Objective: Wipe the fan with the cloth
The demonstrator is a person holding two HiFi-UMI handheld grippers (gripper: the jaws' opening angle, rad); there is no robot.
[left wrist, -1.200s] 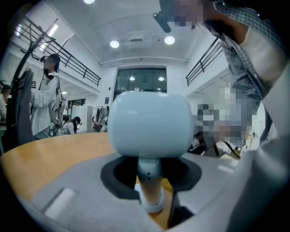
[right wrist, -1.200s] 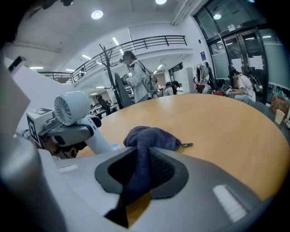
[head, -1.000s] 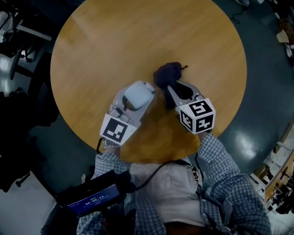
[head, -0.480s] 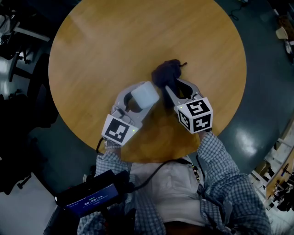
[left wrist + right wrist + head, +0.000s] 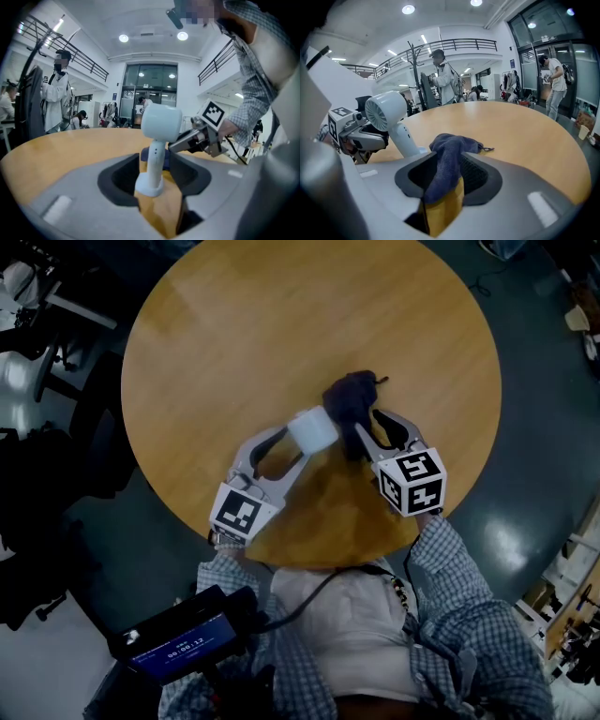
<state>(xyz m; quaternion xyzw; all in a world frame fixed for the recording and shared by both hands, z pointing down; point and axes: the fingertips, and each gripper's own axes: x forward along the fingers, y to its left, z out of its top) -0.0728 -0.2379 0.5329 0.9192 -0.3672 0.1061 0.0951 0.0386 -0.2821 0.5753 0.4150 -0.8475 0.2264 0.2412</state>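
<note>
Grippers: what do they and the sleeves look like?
Left gripper and right gripper: pale grey forked bodies, dark inner liners, each with a white cube of black square markers. Sleeves blue-and-white check. Thin black cable off the left one. Both jaws have just been opening, fan between the left's, cloth between the right's.

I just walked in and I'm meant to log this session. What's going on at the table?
A person holds a gripper in each hand over the round wooden table. The small white handheld fan stands upright on its base between the left gripper's fingers, with a gap on either side. The dark blue cloth lies bunched on the table, one end trailing between the right gripper's fingers. Both grippers' fingers have just been opening, so neither grips anything, and no wiping is under way.
</note>
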